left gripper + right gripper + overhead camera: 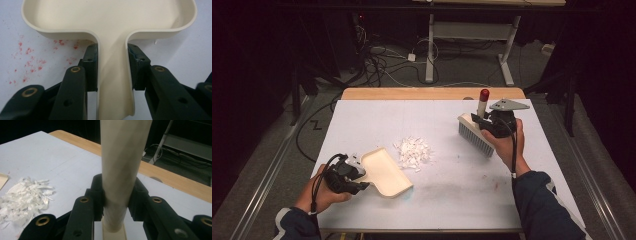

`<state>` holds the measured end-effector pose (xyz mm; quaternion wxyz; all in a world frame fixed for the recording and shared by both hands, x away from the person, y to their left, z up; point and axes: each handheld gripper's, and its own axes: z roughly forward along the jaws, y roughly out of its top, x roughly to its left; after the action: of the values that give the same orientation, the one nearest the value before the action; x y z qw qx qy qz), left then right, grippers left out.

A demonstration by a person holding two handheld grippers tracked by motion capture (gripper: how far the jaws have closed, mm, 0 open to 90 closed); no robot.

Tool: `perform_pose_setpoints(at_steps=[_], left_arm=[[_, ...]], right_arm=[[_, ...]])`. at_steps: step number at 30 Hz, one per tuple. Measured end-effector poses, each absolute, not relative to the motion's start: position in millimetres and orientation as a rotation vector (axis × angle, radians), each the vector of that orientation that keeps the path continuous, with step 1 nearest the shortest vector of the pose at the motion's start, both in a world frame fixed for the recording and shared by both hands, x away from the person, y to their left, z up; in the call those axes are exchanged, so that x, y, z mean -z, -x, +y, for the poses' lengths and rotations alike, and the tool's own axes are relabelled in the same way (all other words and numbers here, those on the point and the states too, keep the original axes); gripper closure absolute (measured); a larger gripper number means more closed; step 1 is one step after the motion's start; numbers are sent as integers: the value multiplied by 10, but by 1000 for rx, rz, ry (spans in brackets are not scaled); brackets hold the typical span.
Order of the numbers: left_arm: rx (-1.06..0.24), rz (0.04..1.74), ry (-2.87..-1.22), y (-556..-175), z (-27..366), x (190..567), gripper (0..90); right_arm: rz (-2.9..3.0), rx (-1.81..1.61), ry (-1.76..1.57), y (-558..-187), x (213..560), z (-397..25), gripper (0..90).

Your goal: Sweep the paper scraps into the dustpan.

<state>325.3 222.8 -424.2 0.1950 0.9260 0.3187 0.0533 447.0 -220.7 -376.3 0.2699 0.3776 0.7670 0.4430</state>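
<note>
We see a table (362, 125) with a pale grey-blue top and a strip of bare wood along its far edge, lit brightly while the room around it lies dark. Beyond it, on the grey floor (472, 75), a tangle of cables (382, 57) runs past the white legs of a second desk (472, 30). Black curtains hang at both sides.

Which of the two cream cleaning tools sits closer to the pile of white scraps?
The dustpan, held by the left gripper: its open edge nearly meets the white scraps. The brush, in the right gripper, stands farther off, across bare table.
</note>
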Motion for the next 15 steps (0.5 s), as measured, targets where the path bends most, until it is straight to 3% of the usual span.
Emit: perform_pose_setpoints(at_steps=[15], left_arm=[[-147,882,-2619,-3266,2219,4245,628]], right_arm=[[2049,-1182,-992,-4672,3883,-1695,715]])
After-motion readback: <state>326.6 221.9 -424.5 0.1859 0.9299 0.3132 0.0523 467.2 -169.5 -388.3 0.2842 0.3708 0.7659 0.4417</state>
